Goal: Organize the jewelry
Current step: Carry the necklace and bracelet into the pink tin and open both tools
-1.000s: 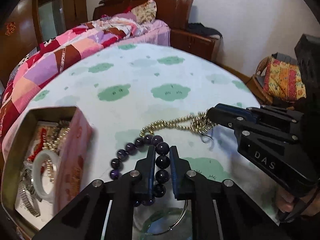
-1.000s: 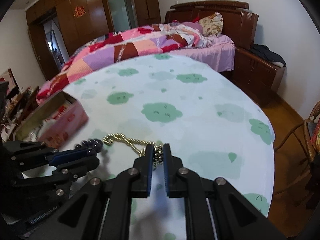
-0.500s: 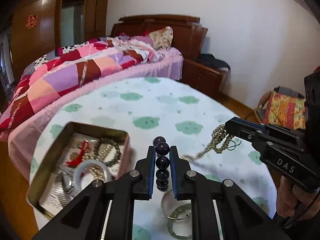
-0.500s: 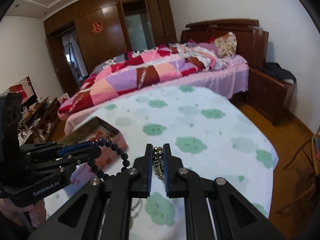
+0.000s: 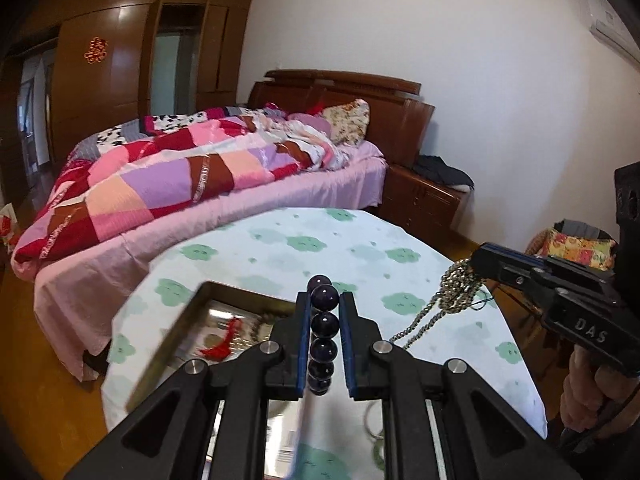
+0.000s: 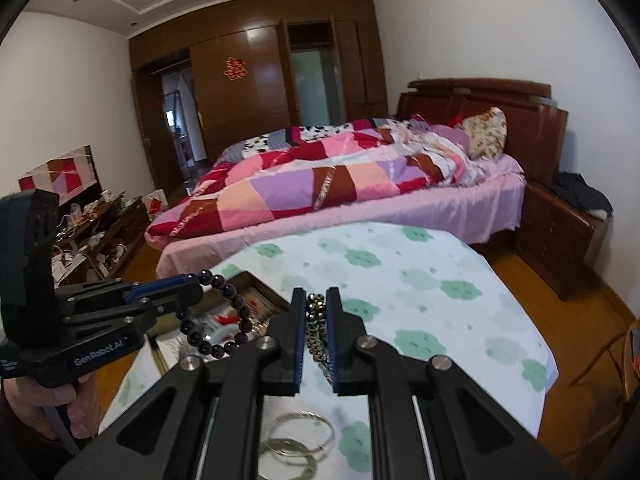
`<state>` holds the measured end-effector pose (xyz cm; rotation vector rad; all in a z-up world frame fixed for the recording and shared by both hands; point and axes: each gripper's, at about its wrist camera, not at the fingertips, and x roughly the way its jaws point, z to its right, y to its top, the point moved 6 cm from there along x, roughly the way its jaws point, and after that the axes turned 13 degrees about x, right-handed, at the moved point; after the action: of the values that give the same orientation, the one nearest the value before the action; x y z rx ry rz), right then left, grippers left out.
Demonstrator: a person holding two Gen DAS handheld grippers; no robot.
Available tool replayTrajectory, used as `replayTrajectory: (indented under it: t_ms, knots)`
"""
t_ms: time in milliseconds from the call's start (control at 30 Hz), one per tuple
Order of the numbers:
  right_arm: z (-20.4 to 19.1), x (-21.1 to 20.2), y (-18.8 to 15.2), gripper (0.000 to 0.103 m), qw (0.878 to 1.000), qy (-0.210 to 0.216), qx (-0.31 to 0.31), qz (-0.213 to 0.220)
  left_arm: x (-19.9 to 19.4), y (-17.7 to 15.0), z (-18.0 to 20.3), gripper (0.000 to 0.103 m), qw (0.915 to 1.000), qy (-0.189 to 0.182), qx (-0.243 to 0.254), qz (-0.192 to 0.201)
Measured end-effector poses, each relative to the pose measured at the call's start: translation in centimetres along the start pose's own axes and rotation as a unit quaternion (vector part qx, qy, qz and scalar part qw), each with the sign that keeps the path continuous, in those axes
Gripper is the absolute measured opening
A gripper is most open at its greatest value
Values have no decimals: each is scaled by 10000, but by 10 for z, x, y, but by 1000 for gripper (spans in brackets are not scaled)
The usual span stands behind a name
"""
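Right now we hold both tools above the table (image 6: 460, 264), which wears a pale cloth with green cloud shapes. Our left gripper (image 5: 323, 322) is pinched on a bracelet of dark purple beads (image 5: 323, 325); in the left wrist view the beads stack in a column between its blue-edged fingers, and in the right wrist view the rest of the loop (image 6: 224, 320) hangs free below the tips, clear of the table. Our right gripper (image 6: 316, 316) is clamped on a gold bead chain (image 6: 316, 320); from the left wrist view the chain (image 5: 456, 288) bunches at the tips and one strand trails down toward the cloth, though we cannot tell whether its end touches. Below and behind the purple loop sits an open tin box (image 5: 168, 332) on the left part of the table, with a red tassel (image 5: 224, 340) and other pieces inside, too blurred to name. Near the table's front edge, under our right gripper, lie two thin rings (image 6: 296, 436), one silver and one greenish, overlapping. A hand (image 6: 44, 404) grips the left tool's handle. Behind the table stands a bed with a patchwork quilt (image 6: 320, 176).
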<state>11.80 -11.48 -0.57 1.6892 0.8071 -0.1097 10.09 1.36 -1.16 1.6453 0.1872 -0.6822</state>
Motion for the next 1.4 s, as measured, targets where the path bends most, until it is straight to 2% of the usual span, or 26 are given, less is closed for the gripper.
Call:
replayTrajectory:
  t_ms: [300,633,1033,1400]
  knots:
    - [-51,7,14,12,9983,432,-376,102,-12,-9,-50,13,9985,497,-228,-13]
    - [-93,23,5,12,9943,837,-658,-31,-8,-34,-73,13,9966,673,-379,-269]
    - [-115,58,-31,12,9907,1005,-689,-600,4,-56,-82,13,9948,673,-536,-545]
    - [-105,82,-56,12,9891,873,-559,-1044,21,-73,-88,13,9928,628,-675,-770]
